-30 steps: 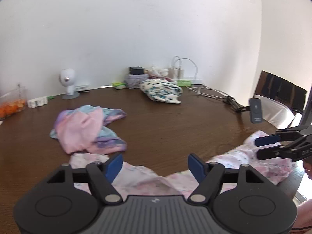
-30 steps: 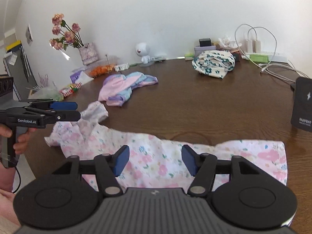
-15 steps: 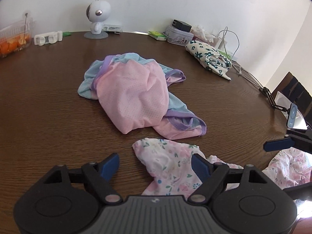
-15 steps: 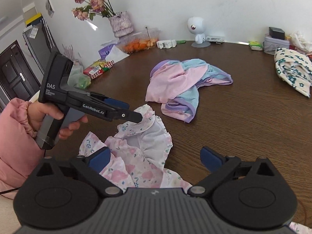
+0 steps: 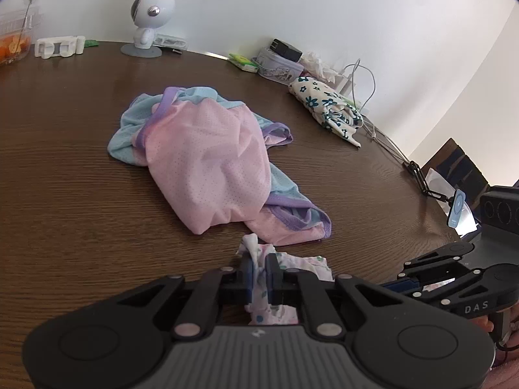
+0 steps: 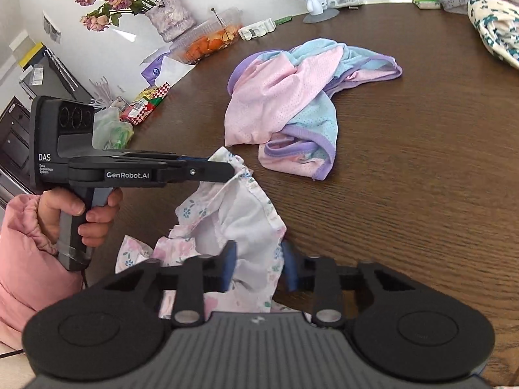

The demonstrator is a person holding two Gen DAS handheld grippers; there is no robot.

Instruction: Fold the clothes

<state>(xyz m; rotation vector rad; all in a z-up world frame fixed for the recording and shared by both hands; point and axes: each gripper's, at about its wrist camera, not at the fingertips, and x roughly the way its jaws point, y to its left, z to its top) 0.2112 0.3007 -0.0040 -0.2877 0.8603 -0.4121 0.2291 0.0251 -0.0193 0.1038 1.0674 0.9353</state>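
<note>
The left gripper (image 5: 258, 278) pinches a bunched fold of the floral garment (image 6: 246, 223) at the near edge of the brown table (image 5: 65, 168), its blue pads pressed tight on the cloth. The right gripper (image 6: 258, 267) straddles the same garment with its jaws part-way apart; whether they grip the cloth, I cannot tell. Beyond lies a crumpled pink and blue garment (image 5: 207, 162). A clear plastic container (image 6: 211, 37) by the wall holds orange pieces, near a vase of flowers (image 6: 168, 21).
</note>
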